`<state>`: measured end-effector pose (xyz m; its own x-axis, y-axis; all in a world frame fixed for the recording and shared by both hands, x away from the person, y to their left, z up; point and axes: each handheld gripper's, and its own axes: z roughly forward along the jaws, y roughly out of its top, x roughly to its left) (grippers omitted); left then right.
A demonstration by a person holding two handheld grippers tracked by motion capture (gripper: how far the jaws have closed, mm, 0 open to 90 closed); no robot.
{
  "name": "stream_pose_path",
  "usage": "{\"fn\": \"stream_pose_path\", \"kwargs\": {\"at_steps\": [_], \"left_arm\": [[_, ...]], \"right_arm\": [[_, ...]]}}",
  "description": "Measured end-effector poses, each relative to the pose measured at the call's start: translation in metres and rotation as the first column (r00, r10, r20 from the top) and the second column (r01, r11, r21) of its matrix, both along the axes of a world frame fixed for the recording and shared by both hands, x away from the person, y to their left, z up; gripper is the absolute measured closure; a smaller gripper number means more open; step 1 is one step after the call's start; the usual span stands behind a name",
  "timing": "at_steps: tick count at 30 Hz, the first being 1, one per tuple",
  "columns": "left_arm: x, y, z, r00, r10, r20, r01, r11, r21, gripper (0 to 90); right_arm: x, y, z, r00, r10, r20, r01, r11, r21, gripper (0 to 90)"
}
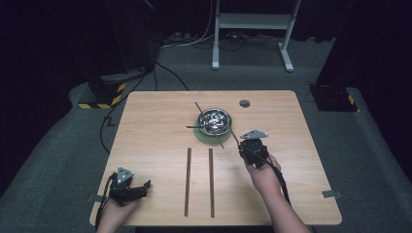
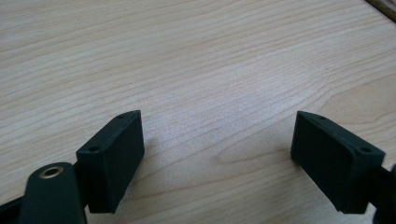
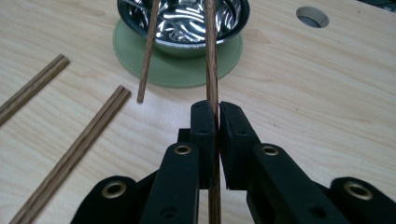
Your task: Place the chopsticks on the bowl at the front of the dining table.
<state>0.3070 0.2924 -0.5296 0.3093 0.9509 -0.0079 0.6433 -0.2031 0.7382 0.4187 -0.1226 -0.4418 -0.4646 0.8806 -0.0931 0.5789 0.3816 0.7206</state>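
Right gripper view: your right tool (image 3: 217,122) pinches a chopstick (image 3: 210,56) reaching to the bowl (image 3: 182,23) at 12 o'clock. Your left tool (image 2: 217,154) stands spread over bare worktop (image 2: 196,60) near its 7 o'clock corner.

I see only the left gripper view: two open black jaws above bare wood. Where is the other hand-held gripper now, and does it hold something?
Observer: The right hand-held gripper is shut on a brown chopstick whose far end leans into the steel bowl.
Operator: Is that bowl directly on the table?
Observer: No, it stands on a green round mat.
Operator: Are there other chopsticks?
Observer: Yes. A second chopstick leans on the bowl, and two pairs lie flat on the table: a left pair and a right pair.
Operator: And my gripper?
Observer: The left hand-held gripper sits near the table's front left corner, apart from all chopsticks.
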Motion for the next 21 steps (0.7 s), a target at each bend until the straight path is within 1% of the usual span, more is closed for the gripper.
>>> {"fn": "stream_pose_path", "kwargs": {"at_steps": [1, 4, 6, 7, 8, 10, 15, 16, 18, 19, 20, 21], "left_arm": [[0.0, 0.0, 0.0, 1.0, 0.0, 0.0, 0.0, 1.0, 0.0, 17.3], [0.0, 0.0, 0.0, 1.0, 0.0, 0.0, 0.0, 1.0, 0.0, 17.3], [0.0, 0.0, 0.0, 1.0, 0.0, 0.0, 0.0, 1.0, 0.0, 17.3], [0.0, 0.0, 0.0, 1.0, 0.0, 0.0, 0.0, 1.0, 0.0, 17.3], [0.0, 0.0, 0.0, 1.0, 0.0, 0.0, 0.0, 1.0, 0.0, 17.3], [0.0, 0.0, 0.0, 1.0, 0.0, 0.0, 0.0, 1.0, 0.0, 17.3], [0.0, 0.0, 0.0, 1.0, 0.0, 0.0, 0.0, 1.0, 0.0, 17.3], [0.0, 0.0, 0.0, 1.0, 0.0, 0.0, 0.0, 1.0, 0.0, 17.3], [0.0, 0.0, 0.0, 1.0, 0.0, 0.0, 0.0, 1.0, 0.0, 17.3], [0.0, 0.0, 0.0, 1.0, 0.0, 0.0, 0.0, 1.0, 0.0, 17.3], [0.0, 0.0, 0.0, 1.0, 0.0, 0.0, 0.0, 1.0, 0.0, 17.3], [0.0, 0.0, 0.0, 1.0, 0.0, 0.0, 0.0, 1.0, 0.0, 17.3]], "right_arm": [[0.003, 0.002, 0.001, 1.0, -0.004, -0.005, 0.005, 1.0, 0.01, 84.5], [0.014, 0.008, 0.002, 0.9999, -0.007, -0.012, 0.007, 1.0, 0.019, 84.5], [0.021, 0.012, 0.003, 0.9998, -0.009, -0.017, 0.01, 1.0, 0.021, 84.5], [0.028, 0.016, 0.003, 0.9998, -0.004, -0.021, 0.005, 1.0, 0.017, 84.5], [0.028, 0.016, 0.003, 0.9998, -0.004, -0.021, 0.005, 1.0, 0.017, 84.5], [0.034, 0.02, 0.004, 0.9995, -0.009, -0.03, 0.01, 1.0, 0.022, 84.5], [0.048, 0.031, 0.005, 0.9995, -0.008, -0.03, 0.009, 1.0, 0.02, 84.5], [0.054, 0.035, 0.006, 0.9996, -0.007, -0.026, 0.007, 1.0, 0.018, 84.5], [0.057, 0.036, 0.007, 0.9994, -0.005, -0.033, 0.006, 1.0, 0.018, 84.5], [0.063, 0.041, 0.008, 0.9996, -0.007, -0.029, 0.008, 1.0, 0.017, 84.5], [0.063, 0.041, 0.008, 0.9996, -0.007, -0.029, 0.008, 1.0, 0.017, 84.5], [0.067, 0.043, 0.009, 0.9997, -0.002, -0.023, 0.002, 1.0, 0.011, 84.5]]}}
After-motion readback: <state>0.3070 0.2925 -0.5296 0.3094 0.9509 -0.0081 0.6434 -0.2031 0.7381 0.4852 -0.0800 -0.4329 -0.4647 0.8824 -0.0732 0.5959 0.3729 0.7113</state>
